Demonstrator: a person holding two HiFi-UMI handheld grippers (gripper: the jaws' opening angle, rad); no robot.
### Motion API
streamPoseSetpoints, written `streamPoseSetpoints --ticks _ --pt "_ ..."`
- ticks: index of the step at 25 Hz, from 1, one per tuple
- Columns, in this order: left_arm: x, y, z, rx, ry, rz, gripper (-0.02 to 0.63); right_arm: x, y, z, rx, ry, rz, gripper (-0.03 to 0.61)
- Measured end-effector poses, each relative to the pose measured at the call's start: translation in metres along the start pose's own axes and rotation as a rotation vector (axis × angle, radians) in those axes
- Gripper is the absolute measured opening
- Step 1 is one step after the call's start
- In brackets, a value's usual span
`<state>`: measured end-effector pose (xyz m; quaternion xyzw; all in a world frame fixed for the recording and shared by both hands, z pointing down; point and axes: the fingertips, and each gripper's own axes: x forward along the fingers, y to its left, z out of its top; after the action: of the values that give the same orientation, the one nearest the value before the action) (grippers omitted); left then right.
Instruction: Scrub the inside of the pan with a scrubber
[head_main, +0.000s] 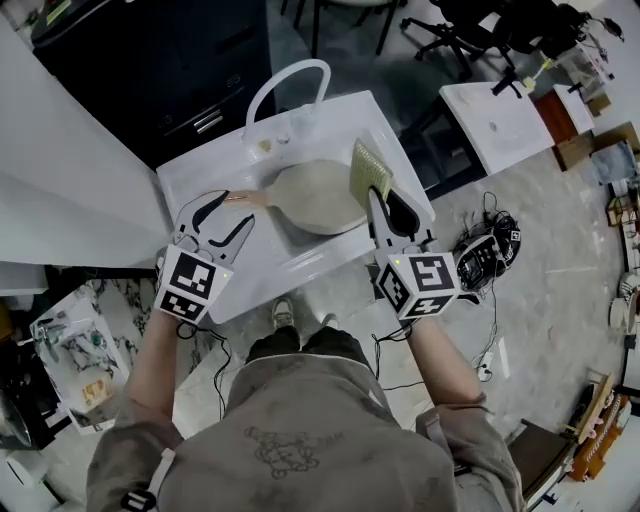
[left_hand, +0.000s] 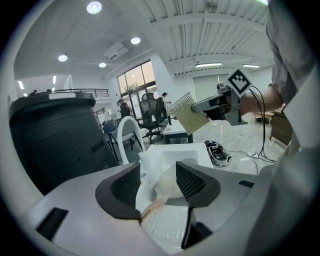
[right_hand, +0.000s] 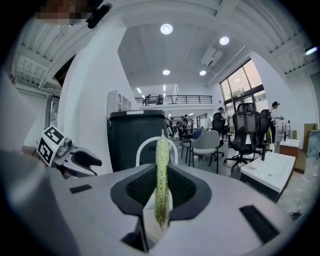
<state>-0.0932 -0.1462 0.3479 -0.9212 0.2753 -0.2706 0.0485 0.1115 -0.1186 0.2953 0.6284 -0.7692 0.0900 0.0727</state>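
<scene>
A pale round pan (head_main: 318, 195) lies in the white sink (head_main: 300, 262), its wooden handle (head_main: 245, 198) pointing left. My left gripper (head_main: 232, 210) stands open just left of the handle, nothing between its fingers. In the left gripper view the pan (left_hand: 167, 188) and its handle (left_hand: 150, 210) show below the open left gripper (left_hand: 158, 182). My right gripper (head_main: 385, 200) is shut on a yellow-green scrubber (head_main: 368, 172), held upright over the pan's right rim. The right gripper view shows the scrubber (right_hand: 161, 175) edge-on, pinched between the pads.
A white arched faucet (head_main: 288, 85) stands at the sink's back. Behind it is a black cabinet (head_main: 150, 60). A white table (head_main: 500, 125) and office chairs (head_main: 470, 30) are at the back right. Cables and a device (head_main: 485, 255) lie on the floor right of the sink.
</scene>
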Motion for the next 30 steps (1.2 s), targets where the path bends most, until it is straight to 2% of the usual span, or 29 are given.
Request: streamPoseSetpoints --ticks 9,13,20,23,27,30 --pt "0.081 0.015 -0.067 0.027 0.23 -0.123 0.232 0.107 -0.04 -0.086 -0.012 0.247 0.051 0.069" --pt "0.112 0.016 -0.101 0.072 0.346 -0.172 0.232 0.153 -0.057 -0.136 -0.035 0.355 0.049 0.069" --pt "0.152 0.014 -0.156 0.099 0.49 -0.268 0.232 0.207 -0.074 -0.217 -0.012 0.523 0.051 0.069" --pt "0.162 0.014 -0.179 0.083 0.536 -0.304 0.232 0.224 -0.081 -0.245 -0.022 0.584 0.036 0.069" --pt "0.171 0.019 -0.206 0.087 0.595 -0.315 0.232 0.24 -0.091 -0.278 -0.037 0.664 0.019 0.069" --pt "0.171 0.024 -0.224 0.103 0.643 -0.31 0.232 0.249 -0.091 -0.3 -0.09 0.742 0.006 0.069"
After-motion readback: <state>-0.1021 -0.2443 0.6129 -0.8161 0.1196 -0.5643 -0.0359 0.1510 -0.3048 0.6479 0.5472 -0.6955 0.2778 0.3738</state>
